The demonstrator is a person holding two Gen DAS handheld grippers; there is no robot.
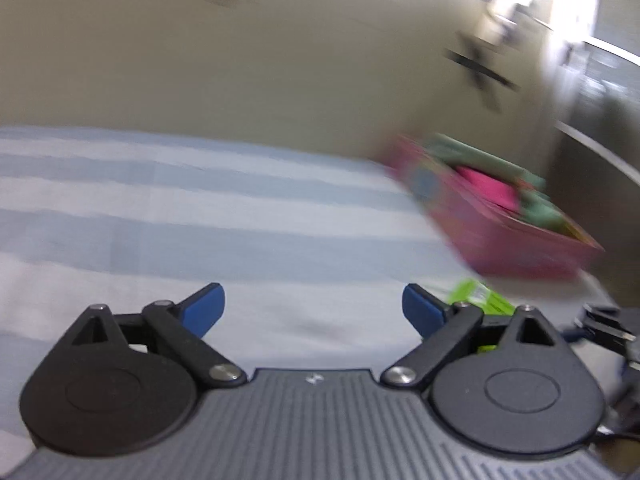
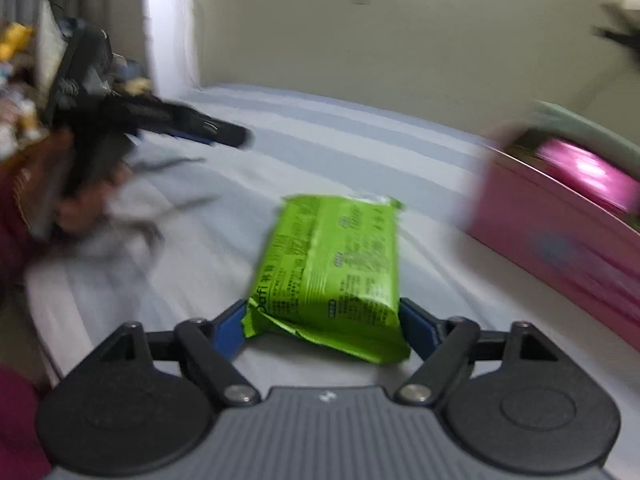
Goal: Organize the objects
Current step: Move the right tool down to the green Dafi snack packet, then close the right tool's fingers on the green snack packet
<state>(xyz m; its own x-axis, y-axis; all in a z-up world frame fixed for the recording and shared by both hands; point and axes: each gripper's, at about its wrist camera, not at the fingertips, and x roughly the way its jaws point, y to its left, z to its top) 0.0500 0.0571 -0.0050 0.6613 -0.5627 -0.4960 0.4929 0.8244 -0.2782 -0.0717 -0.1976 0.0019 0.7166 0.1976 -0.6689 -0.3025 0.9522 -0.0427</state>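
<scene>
A bright green snack packet (image 2: pixel 332 264) sits between the blue pads of my right gripper (image 2: pixel 324 320), which is shut on its near end above the striped sheet. In the left wrist view a corner of the same green packet (image 1: pixel 480 300) shows behind the right finger. My left gripper (image 1: pixel 314 300) stands open with only bare sheet between its fingers. It also shows in the right wrist view, held by a hand (image 2: pixel 88 200) at the left. A pink box (image 2: pixel 560 248) at the right holds a shiny magenta packet (image 2: pixel 588 172) and green items; the same pink box (image 1: pixel 500 220) is blurred in the left view.
A blue-and-white striped sheet (image 1: pixel 180 208) covers the surface, with a beige wall (image 1: pixel 240 60) behind it. Cluttered small items (image 2: pixel 16 80) lie at the far left. A dark red sleeve (image 2: pixel 16 420) fills the lower left corner. Both views are motion-blurred.
</scene>
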